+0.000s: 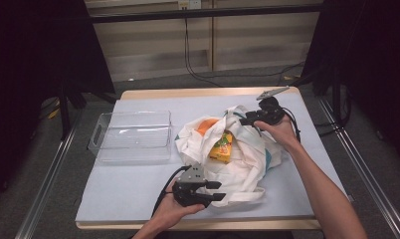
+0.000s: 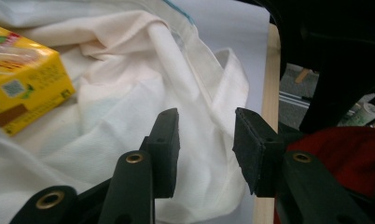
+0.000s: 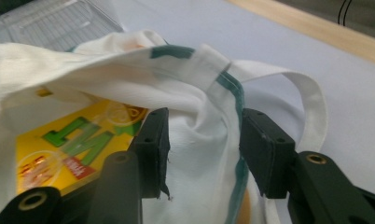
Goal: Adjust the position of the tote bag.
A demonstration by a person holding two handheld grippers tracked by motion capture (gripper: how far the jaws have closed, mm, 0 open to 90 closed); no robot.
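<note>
Working the white cloth tote bag (image 1: 238, 154) with yellow carton (image 1: 222, 147) inside: my right hand-held gripper (image 1: 249, 119) stands open astride its green-trimmed rim, left hand-held gripper (image 1: 215, 191) open beside the near edge.

White cloth bag (image 1: 238, 164) with green trim, yellow carton (image 1: 222, 147), orange inside.

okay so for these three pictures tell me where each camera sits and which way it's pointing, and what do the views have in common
High view: above the person's side, looking forward and down at the table, the clear tray and the white cloth bag; both forearms, the left gripper and the right gripper show.
Left gripper view: rides the left gripper, facing the bag's cloth; its two black jaws stand apart.
Right gripper view: rides the right gripper, facing the bag's green-trimmed rim; its jaws stand apart.
Shared: all three show the bag and the yellow carton.
</note>
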